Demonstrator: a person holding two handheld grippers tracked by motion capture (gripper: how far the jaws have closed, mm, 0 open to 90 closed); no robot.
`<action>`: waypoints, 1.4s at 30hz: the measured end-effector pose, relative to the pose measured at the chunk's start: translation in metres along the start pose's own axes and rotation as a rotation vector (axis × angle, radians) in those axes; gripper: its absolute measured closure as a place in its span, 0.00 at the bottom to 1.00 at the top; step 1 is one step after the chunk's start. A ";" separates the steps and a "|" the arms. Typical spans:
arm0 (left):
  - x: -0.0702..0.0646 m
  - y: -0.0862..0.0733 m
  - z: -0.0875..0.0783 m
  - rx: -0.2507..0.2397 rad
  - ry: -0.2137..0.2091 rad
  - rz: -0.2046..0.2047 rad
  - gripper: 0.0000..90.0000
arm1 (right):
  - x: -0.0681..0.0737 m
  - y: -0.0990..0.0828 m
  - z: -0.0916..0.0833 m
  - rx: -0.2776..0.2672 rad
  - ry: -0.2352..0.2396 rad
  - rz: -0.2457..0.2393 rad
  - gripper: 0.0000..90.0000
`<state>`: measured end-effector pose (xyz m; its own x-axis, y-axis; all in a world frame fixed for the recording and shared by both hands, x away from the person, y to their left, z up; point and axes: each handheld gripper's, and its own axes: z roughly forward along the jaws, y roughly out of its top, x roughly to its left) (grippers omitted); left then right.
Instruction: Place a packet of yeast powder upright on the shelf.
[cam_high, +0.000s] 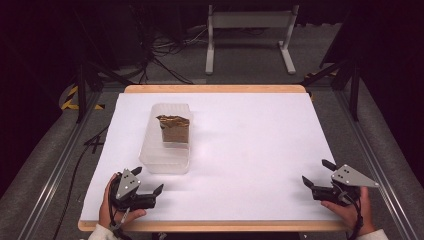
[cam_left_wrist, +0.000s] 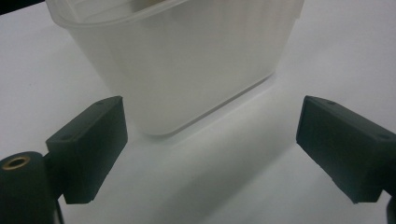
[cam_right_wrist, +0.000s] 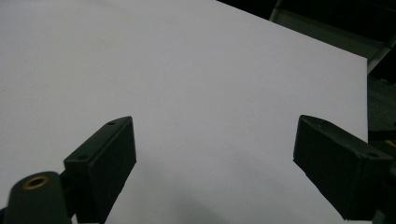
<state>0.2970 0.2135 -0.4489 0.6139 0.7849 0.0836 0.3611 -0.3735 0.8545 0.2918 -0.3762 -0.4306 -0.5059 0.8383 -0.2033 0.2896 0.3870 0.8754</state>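
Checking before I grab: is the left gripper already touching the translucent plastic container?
No: the left gripper sits open, short of the translucent plastic container, with bare table between.

The table (cam_high: 240, 150) top is plain white with a pale wood edge. On it, the container (cam_high: 167, 150) is frosted translucent white, holding a brown, gold-flecked lump (cam_high: 174, 127). Both grippers are black with grey plates.

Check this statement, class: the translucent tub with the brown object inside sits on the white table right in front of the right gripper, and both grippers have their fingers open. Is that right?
One detail is wrong: the translucent tub sits in front of the left gripper, not the right gripper. The high view shows it, and the left gripper view has the tub just beyond its fingers. The brown object inside, the white table and the open fingers stand.
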 end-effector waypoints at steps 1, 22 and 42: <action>0.000 0.000 0.000 -0.001 0.000 0.001 0.11 | 0.000 -0.001 -0.001 -0.003 -0.004 0.001 0.15; 0.000 0.000 0.000 -0.006 -0.003 0.005 0.11 | -0.001 -0.003 -0.005 -0.030 -0.009 0.005 0.15; 0.000 0.001 0.001 -0.004 -0.004 0.003 0.11 | 0.000 -0.002 -0.005 -0.028 -0.007 -0.003 0.15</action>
<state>0.2978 0.2129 -0.4485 0.6178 0.7818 0.0844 0.3565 -0.3742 0.8561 0.2874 -0.3784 -0.4304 -0.5011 0.8399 -0.2083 0.2652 0.3782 0.8869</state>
